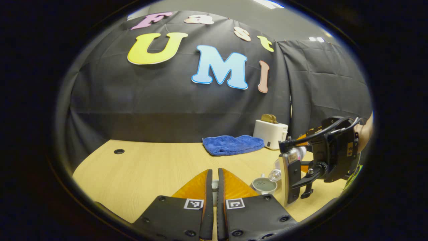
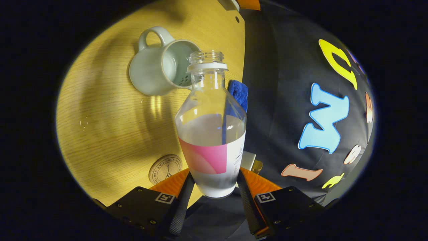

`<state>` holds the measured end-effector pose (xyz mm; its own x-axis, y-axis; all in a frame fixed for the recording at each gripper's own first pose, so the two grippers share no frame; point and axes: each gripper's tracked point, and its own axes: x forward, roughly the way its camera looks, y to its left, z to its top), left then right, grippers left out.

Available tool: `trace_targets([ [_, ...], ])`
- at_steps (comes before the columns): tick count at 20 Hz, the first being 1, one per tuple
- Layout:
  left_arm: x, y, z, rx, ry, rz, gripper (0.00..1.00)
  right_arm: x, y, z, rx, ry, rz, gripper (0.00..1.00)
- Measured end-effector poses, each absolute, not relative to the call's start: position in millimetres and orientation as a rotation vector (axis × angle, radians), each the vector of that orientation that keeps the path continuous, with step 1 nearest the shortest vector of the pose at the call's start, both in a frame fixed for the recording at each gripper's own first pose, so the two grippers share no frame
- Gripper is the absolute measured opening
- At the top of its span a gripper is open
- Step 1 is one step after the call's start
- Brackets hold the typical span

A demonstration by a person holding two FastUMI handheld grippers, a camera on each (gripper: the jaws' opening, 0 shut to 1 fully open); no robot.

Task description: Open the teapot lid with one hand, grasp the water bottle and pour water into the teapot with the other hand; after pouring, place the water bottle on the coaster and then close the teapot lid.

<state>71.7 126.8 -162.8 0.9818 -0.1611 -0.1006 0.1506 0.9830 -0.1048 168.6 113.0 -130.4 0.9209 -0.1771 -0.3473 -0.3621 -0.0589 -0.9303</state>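
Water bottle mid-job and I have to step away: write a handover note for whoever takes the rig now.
Right tongs: shut on the water bottle, uncapped, tipped toward the open teapot; water is inside the bottle, no stream visible.
Left tongs: nearly closed; something pale shows between the fingers, possibly the lid, cannot tell.
Coaster lies bare on the table.
Done: lid off, bottle grasped.
Left: finish the pour, bottle onto coaster, close lid.
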Motion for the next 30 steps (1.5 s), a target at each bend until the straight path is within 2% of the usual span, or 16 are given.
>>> trace_targets([
  [7, 72.8, 135.4, -165.1, -0.119, 0.103, -0.147, 0.11, 177.8, 117.1, -113.7, -1.792, 0.363, 0.124, 0.73],
  [30, 69.5, 145.5, -164.4, -0.153, 0.096, -0.115, 0.11, 173.9, 127.7, -93.5, -1.997, 0.222, 0.178, 0.73],
])
